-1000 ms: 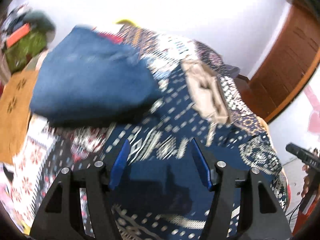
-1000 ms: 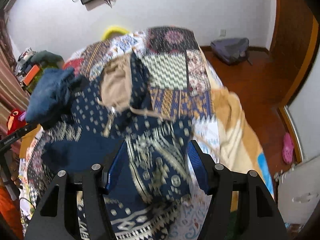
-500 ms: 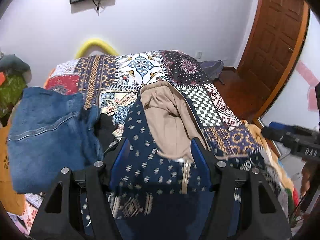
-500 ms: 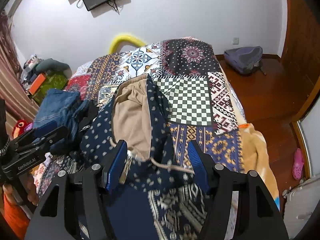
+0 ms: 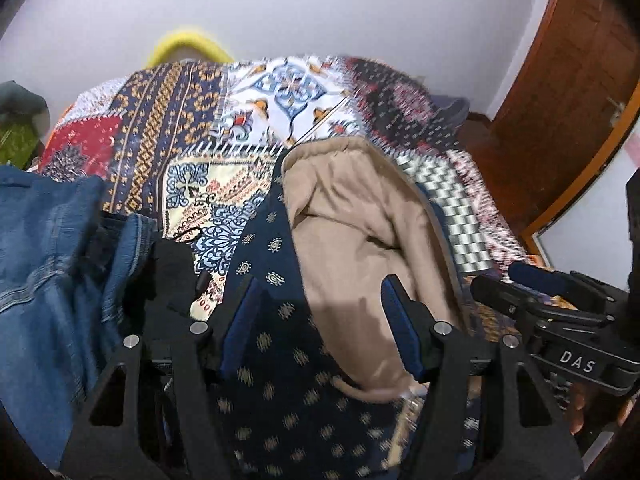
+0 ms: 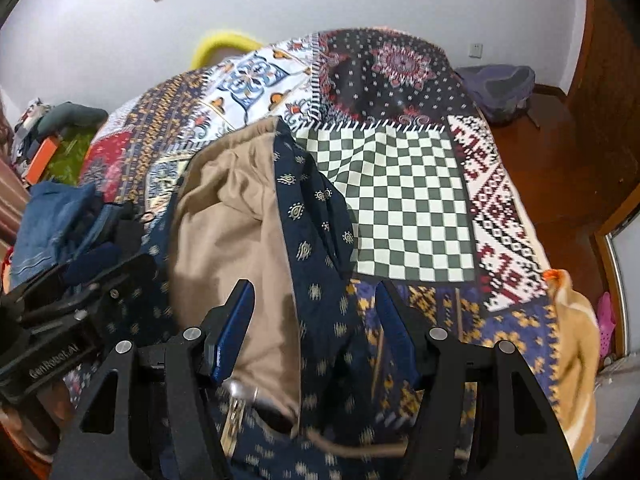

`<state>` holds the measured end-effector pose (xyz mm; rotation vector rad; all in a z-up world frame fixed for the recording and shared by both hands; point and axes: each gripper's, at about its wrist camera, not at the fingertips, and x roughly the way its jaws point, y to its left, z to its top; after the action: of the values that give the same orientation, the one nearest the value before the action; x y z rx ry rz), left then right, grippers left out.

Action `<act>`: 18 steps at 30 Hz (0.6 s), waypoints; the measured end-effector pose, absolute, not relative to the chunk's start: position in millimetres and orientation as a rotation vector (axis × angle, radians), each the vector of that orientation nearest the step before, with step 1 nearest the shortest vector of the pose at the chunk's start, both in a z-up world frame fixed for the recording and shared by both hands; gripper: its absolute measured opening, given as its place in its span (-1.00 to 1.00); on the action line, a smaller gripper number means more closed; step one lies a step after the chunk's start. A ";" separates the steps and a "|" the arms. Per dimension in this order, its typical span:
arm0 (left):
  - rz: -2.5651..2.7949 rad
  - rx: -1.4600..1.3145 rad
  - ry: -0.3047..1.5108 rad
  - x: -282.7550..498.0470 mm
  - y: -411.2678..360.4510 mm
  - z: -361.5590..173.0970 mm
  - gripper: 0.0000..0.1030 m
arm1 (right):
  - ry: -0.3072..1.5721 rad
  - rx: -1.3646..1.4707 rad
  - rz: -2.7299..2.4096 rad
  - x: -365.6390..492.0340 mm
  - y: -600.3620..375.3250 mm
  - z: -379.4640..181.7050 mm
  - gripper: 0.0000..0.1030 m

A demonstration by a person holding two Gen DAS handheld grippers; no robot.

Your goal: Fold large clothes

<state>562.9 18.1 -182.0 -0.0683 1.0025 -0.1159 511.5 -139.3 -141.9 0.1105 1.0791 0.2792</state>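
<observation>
On the bed (image 6: 404, 200), which is covered with a patchwork quilt of many patterns, lies a large navy-blue hooded garment with small gold motifs and a beige lining (image 5: 280, 344) (image 6: 312, 240). Its hood is turned open toward the far end of the bed, so the beige inside faces up, and the dark printed cloth spreads toward both cameras.

The left tongs (image 5: 320, 320) are open, with the blue pads well apart. They hang just above the garment, one pad over the navy cloth and the other over the beige lining. I cannot tell if the pads touch the cloth. The right tongs (image 6: 314, 320) are also open and hold nothing. Between their pads I see the edge where the beige lining meets the navy cloth. A metal zipper pull (image 6: 240, 392) and a beige drawstring (image 6: 360, 448) lie near the bottom of the right wrist view.

To the left of the garment is a pile of blue denim clothing (image 5: 52, 264) (image 6: 52, 224), and a black cloth (image 5: 168, 276) lies between them. Behind the bed a yellow curved bar (image 6: 224, 42) stands against the white wall. A grey-purple bag (image 6: 500, 84) rests on the brown wooden floor, near a brown wooden door (image 5: 568, 100).
</observation>
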 end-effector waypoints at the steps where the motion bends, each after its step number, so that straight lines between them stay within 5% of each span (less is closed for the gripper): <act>1: -0.106 -0.058 1.018 569.1 17.9 -190.8 0.06 | 1.089 0.109 0.268 517.1 -138.2 -148.3 0.14; 5: -0.068 -0.019 1.046 583.0 18.8 -214.9 -0.19 | 1.098 0.124 0.223 532.2 -142.0 -165.5 -0.10; 10: -0.027 0.043 1.016 587.4 20.0 -231.8 -0.50 | 1.129 0.170 0.214 539.2 -149.6 -182.9 -0.81; 13: -0.015 0.055 1.007 585.6 20.4 -230.4 -0.79 | 1.126 0.152 0.200 536.9 -150.9 -185.1 -0.85; 18: -0.030 0.048 0.999 572.7 24.3 -215.7 -0.86 | 1.081 0.170 0.204 522.5 -159.7 -164.5 -0.86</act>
<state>572.7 24.3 -215.7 0.0475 0.9989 -0.0299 522.5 -159.7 -164.5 0.1697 1.0806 0.2041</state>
